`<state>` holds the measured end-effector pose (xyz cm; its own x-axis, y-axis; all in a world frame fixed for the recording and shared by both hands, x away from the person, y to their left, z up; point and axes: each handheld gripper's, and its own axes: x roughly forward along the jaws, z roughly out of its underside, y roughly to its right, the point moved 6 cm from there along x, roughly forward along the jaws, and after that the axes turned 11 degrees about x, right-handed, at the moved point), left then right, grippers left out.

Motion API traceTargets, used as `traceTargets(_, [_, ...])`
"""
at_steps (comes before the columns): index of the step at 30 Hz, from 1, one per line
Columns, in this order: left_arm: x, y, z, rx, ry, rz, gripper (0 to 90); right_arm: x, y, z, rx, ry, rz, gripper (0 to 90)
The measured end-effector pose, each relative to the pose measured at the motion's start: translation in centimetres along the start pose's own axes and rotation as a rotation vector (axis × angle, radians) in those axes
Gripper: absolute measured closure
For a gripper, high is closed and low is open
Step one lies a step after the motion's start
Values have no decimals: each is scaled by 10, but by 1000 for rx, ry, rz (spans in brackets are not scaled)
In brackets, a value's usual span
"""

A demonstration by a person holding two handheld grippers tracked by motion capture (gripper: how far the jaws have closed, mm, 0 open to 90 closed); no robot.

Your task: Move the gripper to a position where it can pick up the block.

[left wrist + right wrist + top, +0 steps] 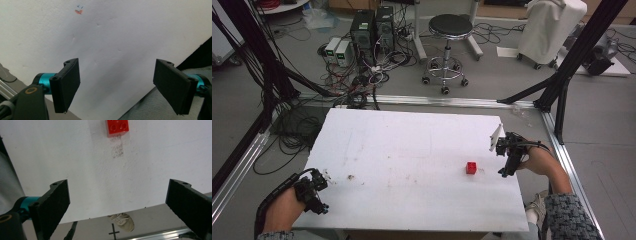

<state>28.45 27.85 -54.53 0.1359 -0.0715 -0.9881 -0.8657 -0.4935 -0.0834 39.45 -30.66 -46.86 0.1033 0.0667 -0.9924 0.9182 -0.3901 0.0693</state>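
Observation:
A small red brick (471, 167) lies on the white table board (412, 150), right of its middle. In the right gripper view the red brick (118, 127) sits ahead at the top, studs up, beyond the jaws. My right gripper (503, 172) hovers at the board's right edge, a short way right of the brick; the right gripper (117, 205) stands open and holds nothing. My left gripper (323, 209) rests at the board's near left corner. In its own view the left gripper (120, 86) is open over bare board, with nothing between the jaws.
A smudge (350, 176) marks the board near the left hand. A grey smear (117, 148) lies just before the brick. Black frame posts (562, 85) flank the table. Behind it are a stool (447, 45), computer boxes (372, 30) and floor cables. A shoe (122, 221) shows below the board's edge.

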Motion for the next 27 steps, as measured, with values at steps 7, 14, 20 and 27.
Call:
traceTargets(7, [-1, -1, 0, -4, -1, -15, 219, 11, 5, -18, -51, 17, -4, 47])
traceTargets(14, [1, 0, 0, -1, -7, -10, 219, 26, 4, -33, -116, -18, -18, 47])
traceTargets(20, [0, 0, 0, 1, -6, -9, 219, 39, 2, -48, -165, -38, -37, 47])
traceTargets(27, [1, -1, 1, -1, -2, -9, 219, 63, 0, -61, -178, -54, -69, 47])
